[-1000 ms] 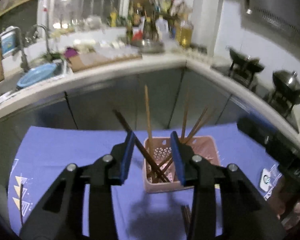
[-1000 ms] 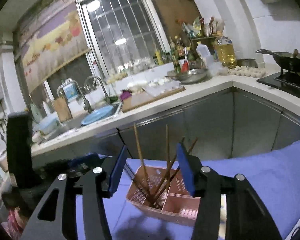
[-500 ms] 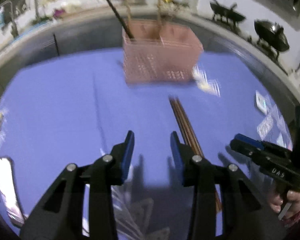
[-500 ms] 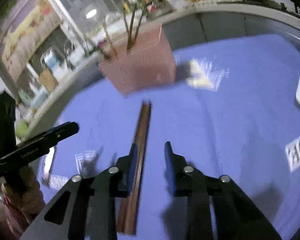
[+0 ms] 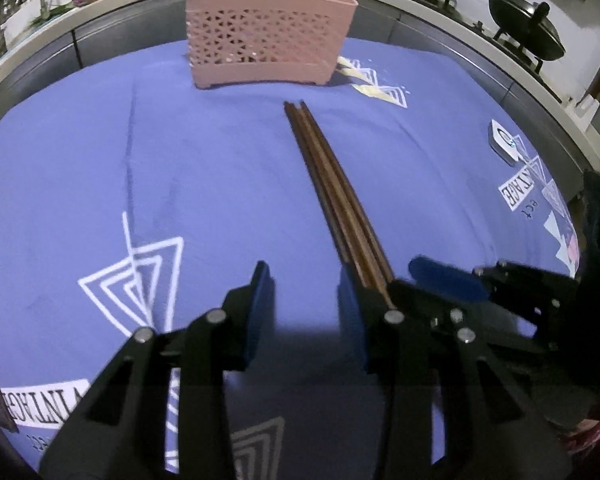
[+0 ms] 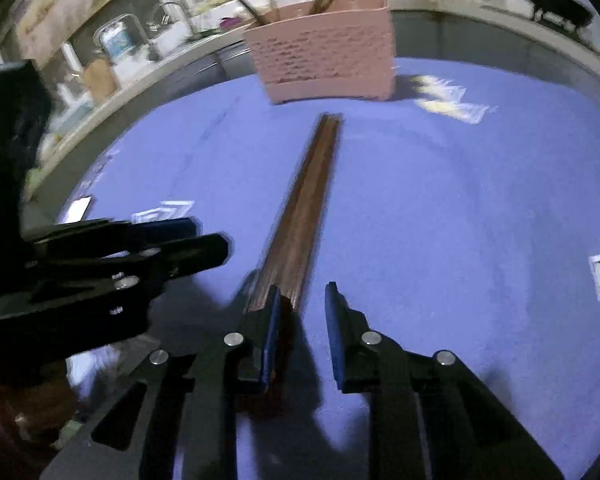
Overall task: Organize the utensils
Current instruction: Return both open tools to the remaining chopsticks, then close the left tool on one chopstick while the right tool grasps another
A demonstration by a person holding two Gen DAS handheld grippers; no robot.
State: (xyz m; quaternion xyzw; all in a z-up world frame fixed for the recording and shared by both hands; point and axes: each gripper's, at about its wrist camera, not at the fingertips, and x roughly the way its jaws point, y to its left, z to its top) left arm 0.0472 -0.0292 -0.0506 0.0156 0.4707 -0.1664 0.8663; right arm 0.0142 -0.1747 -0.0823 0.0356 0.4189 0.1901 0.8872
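A: So, where did the bundle of dark brown wooden chopsticks (image 5: 332, 196) lie?

B: It lay flat on the purple-blue printed tablecloth (image 5: 180, 160), in front of the pink perforated plastic basket (image 5: 266, 28), not touching it. More chopsticks stood inside that basket.

A: And the right gripper (image 6: 300, 300)?

B: Its blue-padded jaws had just been closing, but a gap was between them. The near end of the bundle was at the left pad and partly hidden behind it; whether the pad touched the sticks could not be told. Nothing was pinched.

A: What about the left gripper (image 5: 304, 292)?

B: Its jaws stood partly spread over bare cloth, with nothing between them. The bundle lay just to the right of its right finger. The two grippers were close together.
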